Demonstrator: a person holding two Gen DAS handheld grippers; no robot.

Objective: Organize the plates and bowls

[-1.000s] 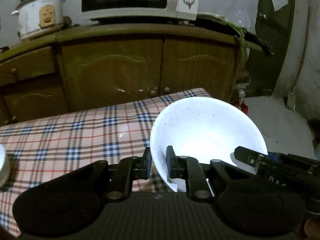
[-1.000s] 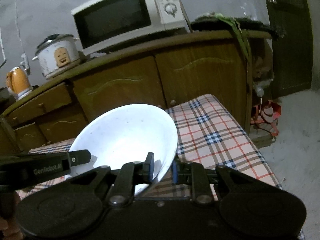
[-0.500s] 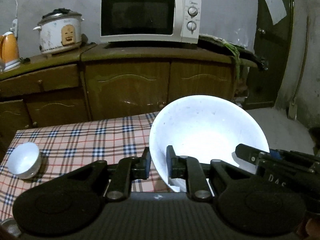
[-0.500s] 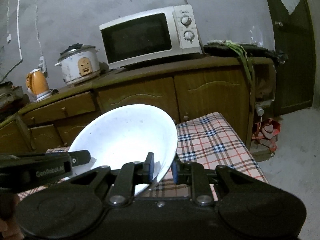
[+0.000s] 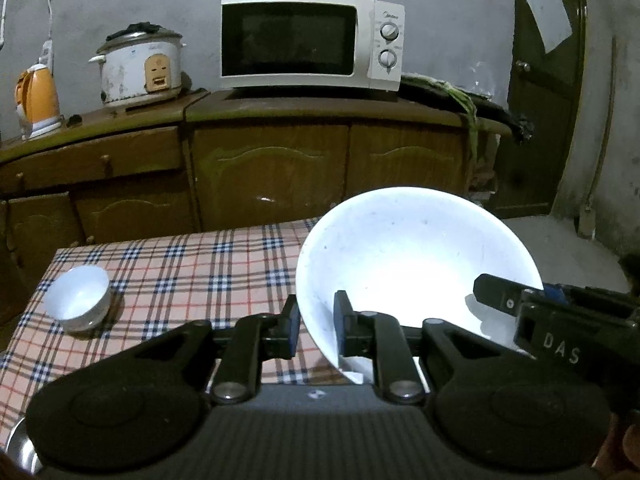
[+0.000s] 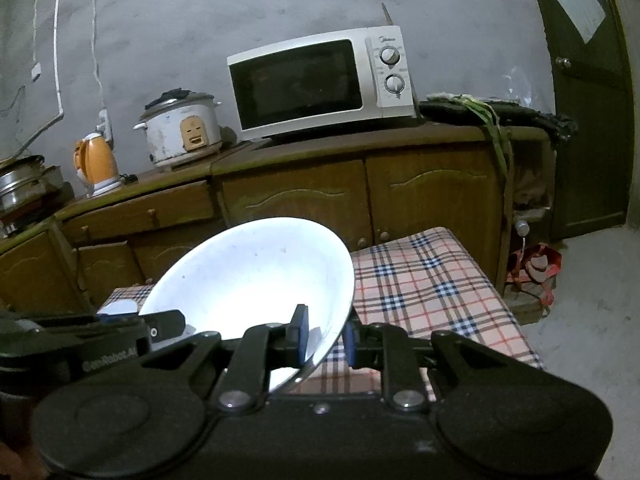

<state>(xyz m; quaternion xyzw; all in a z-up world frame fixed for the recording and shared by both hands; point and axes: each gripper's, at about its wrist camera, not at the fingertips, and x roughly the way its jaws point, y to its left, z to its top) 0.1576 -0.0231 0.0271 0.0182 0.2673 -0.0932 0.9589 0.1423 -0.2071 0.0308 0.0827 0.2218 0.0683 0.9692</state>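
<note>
Home kitchen: microwave (image 5: 312, 42), rice cooker (image 5: 140, 68), cabinets (image 5: 268, 176).

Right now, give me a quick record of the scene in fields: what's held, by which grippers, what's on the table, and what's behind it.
held: large white bowl, lifted above the table
left gripper: shut on the bowl's rim
right gripper: shut on the opposite rim
table: plaid cloth; small white bowl upright on it
behind: wooden cabinet with microwave, rice cooker and orange kettle on top
</note>
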